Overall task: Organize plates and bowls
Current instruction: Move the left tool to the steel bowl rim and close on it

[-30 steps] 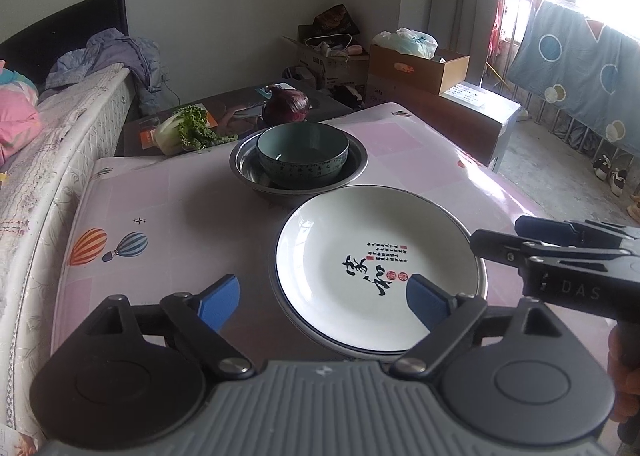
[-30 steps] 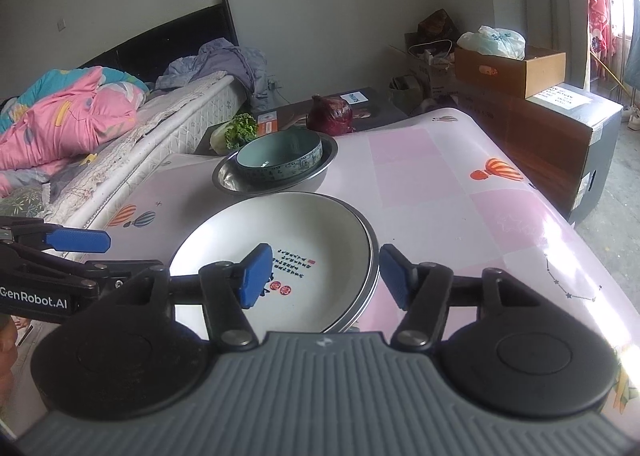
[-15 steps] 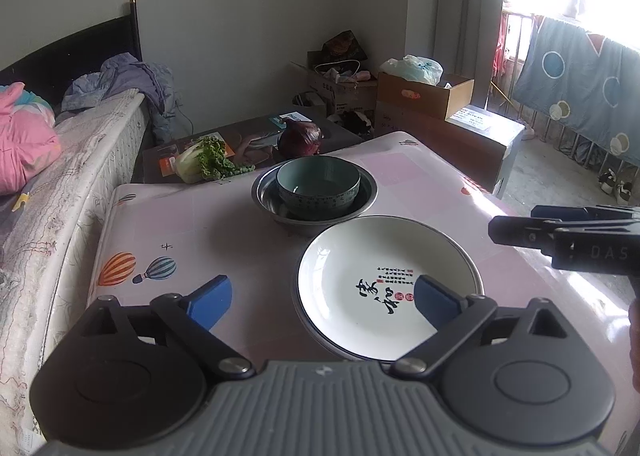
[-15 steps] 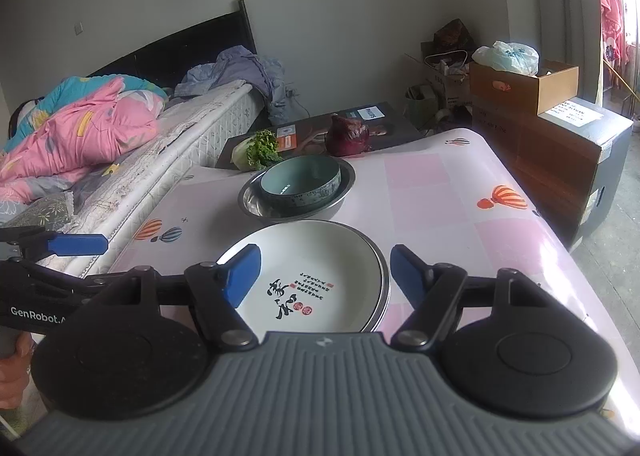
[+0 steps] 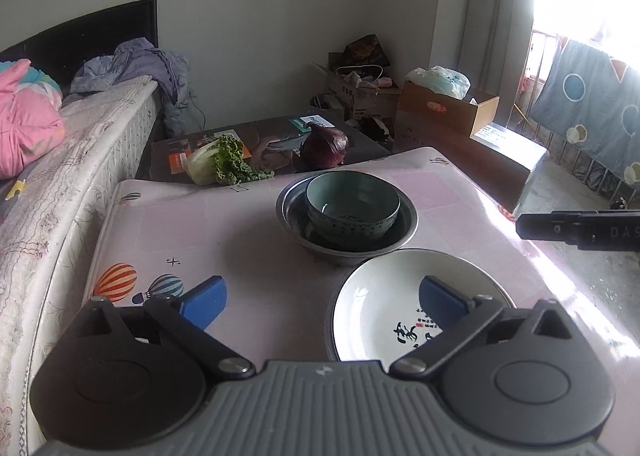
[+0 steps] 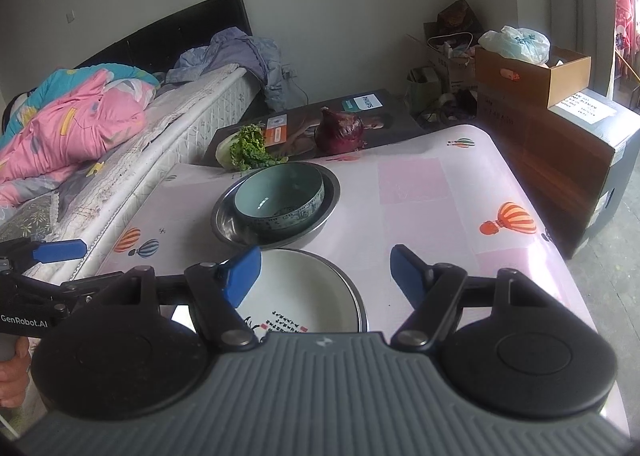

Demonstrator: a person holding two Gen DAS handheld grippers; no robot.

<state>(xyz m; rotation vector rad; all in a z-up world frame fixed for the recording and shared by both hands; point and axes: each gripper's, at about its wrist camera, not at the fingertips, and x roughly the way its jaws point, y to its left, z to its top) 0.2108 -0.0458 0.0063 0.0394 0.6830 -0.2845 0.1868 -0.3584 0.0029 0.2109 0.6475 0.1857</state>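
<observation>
Hovering released and empty above the white plate (image 5: 404,308), which lies just before the steel basin (image 6: 276,212) holding the teal bowl (image 6: 280,196), the left tool (image 5: 322,302), jaws opening, and right tool (image 6: 326,274) seem finished stacking, so the next move calls for checking the surface (image 5: 224,240) for leftover dishes

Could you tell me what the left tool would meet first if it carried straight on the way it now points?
Probably the pink tablecloth, just left of the white plate and short of the steel basin. The left tool is opening and empty; depth is uncertain.
</observation>
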